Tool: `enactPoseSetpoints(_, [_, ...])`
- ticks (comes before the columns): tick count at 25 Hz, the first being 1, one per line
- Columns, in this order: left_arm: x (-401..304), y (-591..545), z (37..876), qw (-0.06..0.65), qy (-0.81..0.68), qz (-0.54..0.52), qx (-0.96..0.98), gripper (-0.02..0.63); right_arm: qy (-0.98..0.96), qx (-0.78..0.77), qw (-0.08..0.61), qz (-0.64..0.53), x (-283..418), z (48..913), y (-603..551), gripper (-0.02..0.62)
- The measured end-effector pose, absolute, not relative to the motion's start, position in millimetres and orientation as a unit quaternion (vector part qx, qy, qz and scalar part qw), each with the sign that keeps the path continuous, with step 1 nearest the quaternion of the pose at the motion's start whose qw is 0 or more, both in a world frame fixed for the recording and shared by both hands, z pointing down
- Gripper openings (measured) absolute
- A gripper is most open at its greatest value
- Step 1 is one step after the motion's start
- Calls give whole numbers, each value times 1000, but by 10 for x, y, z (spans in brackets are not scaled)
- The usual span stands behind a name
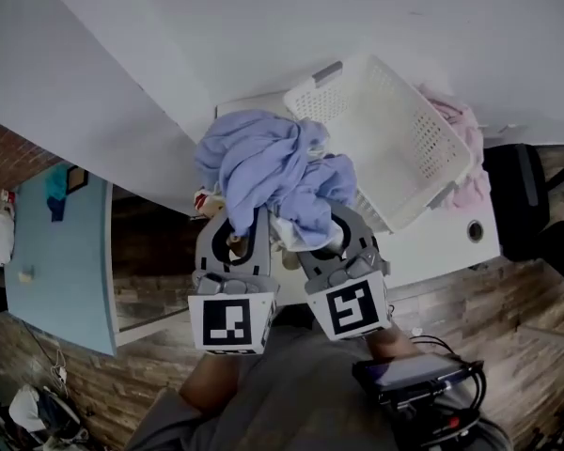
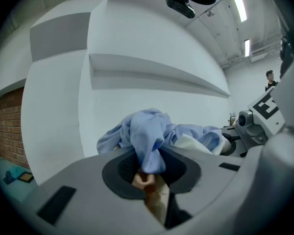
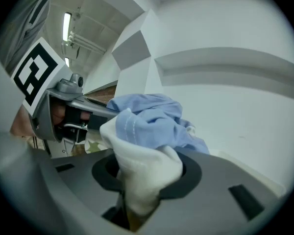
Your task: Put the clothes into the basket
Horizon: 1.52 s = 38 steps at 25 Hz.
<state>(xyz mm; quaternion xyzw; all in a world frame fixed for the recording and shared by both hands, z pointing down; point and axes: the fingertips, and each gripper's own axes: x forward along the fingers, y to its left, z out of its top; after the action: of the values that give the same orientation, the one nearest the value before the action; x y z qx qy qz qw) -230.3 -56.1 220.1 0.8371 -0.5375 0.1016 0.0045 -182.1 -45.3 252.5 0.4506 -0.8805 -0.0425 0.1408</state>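
Out to the right of the right claw (image 1: 331,235), a white table (image 1: 432,247) has a round hole (image 1: 476,230) near its edge, and a black chair (image 1: 528,205) stands farther right. Behind that claw sits a phone (image 1: 409,372) trailing cables. Well to the left of the left claw (image 1: 242,224) lies a pale blue panel (image 1: 61,271), with brick-patterned flooring (image 1: 150,285) between them.

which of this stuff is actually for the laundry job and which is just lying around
Job: blue garment, clamped by left gripper and right gripper; white basket; pink garment beside it.
Lying about: black chair; light blue panel.
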Motion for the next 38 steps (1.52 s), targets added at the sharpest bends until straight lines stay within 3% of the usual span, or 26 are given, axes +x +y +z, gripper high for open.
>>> enactPoseSetpoints(12, [-919, -699, 1423, -58, -412, 26, 909, 71, -790, 589, 142, -91, -474, 1744, -494, 146])
enactPoseSetpoints(22, [-401, -1149, 1668, -17, -353, 58, 934, 75, -754, 633, 175, -23, 22, 1990, -832, 154])
enactPoseSetpoints(24, [-425, -1284, 1908, 15, -355, 98, 929, 104, -757, 621, 197, 51, 30, 2330, -897, 196])
enactPoseSetpoints(26, [-496, -1409, 2097, 30, -362, 127, 923, 182, -753, 602, 238, 116, 39, 2677, -934, 301])
enactPoseSetpoints(27, [-531, -1459, 2162, 29, -366, 133, 921, 183, -749, 599, 254, 130, 61, 2790, -945, 328])
enactPoseSetpoints(38, [-508, -1328, 2363, 23, -358, 127, 925, 150, -732, 628, 245, 99, 159, 2830, -827, 277])
